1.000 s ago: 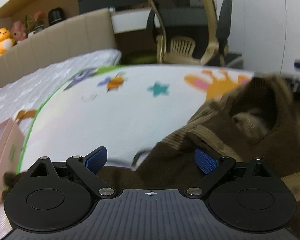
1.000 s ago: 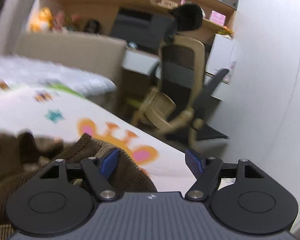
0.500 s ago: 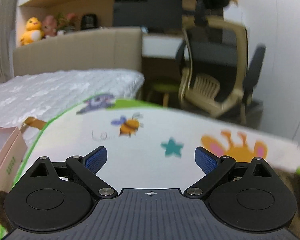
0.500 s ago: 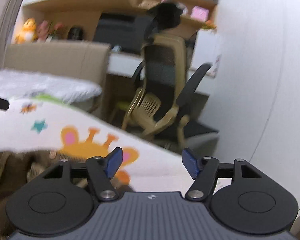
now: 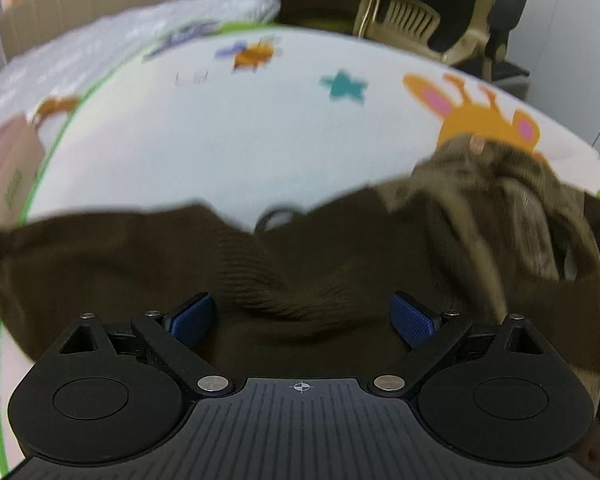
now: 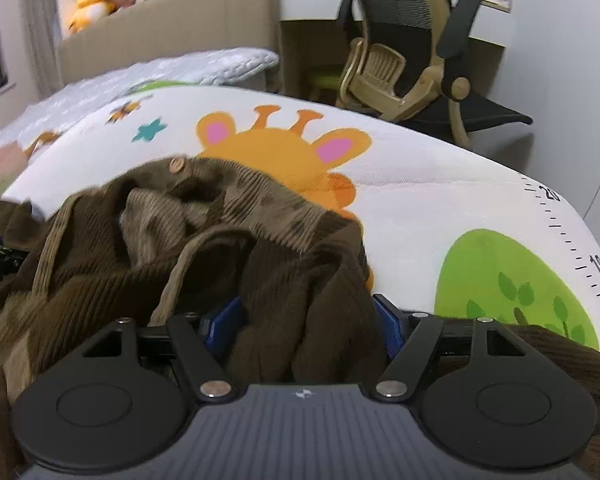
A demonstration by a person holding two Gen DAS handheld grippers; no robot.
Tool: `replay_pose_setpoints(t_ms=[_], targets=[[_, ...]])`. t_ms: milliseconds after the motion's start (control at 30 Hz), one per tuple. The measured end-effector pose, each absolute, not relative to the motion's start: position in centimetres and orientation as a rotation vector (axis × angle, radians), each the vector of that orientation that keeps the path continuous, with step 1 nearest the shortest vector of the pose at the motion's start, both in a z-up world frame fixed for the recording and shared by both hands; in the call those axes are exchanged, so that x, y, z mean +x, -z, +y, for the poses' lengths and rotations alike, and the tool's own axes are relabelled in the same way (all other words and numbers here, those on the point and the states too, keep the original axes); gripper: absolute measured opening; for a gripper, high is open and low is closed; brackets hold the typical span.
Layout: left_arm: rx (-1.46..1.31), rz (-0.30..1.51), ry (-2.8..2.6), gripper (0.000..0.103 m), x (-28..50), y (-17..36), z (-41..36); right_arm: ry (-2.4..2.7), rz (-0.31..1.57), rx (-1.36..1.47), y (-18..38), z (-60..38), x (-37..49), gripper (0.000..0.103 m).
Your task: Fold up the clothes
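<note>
Both my grippers dropped back onto crumpled dark-brown ribbed knit cardigan (image 6: pixel 236 240) on cartoon-print play mat (image 6: pixel 440 200). Left gripper (image 5: pixel 302 316) wide, empty, over fabric ridge. Right gripper (image 6: pixel 306 320) jaws just reopening slightly, thick fold between them, grip uncertain. Folding barely begun.

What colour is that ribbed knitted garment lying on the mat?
Dark brown, with lighter tan ribbed trim. The garment shows best in the right wrist view.
</note>
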State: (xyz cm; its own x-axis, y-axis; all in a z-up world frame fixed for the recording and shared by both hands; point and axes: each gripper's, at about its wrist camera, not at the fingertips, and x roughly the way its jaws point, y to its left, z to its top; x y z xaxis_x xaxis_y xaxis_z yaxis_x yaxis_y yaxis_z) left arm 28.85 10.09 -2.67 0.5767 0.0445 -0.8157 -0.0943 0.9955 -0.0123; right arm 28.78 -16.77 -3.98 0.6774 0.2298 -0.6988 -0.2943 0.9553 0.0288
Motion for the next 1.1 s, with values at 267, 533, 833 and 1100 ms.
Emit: replay_pose_setpoints(t_ms=[267, 533, 833, 1100], targets=[[-0.085, 0.974, -0.076, 0.1, 24.8, 2.7, 12.4, -0.313, 0.78, -0.136, 3.7, -19.5, 24.7, 0.08], [-0.35, 0.907, -0.017, 0.1, 21.5, 1.2, 16.8, -0.284, 0.72, -0.1, 4.3, -20.4, 23.6, 0.088], [-0.71, 0.768, -0.129, 0.067, 15.5, 0.6, 24.2, -0.29, 0.708, -0.08, 4.4, -20.6, 23.7, 0.089], [-0.812, 0.742, -0.279, 0.074, 19.1, 3.2, 24.3, -0.27, 0.698, -0.07, 4.4, -20.7, 23.3, 0.09]])
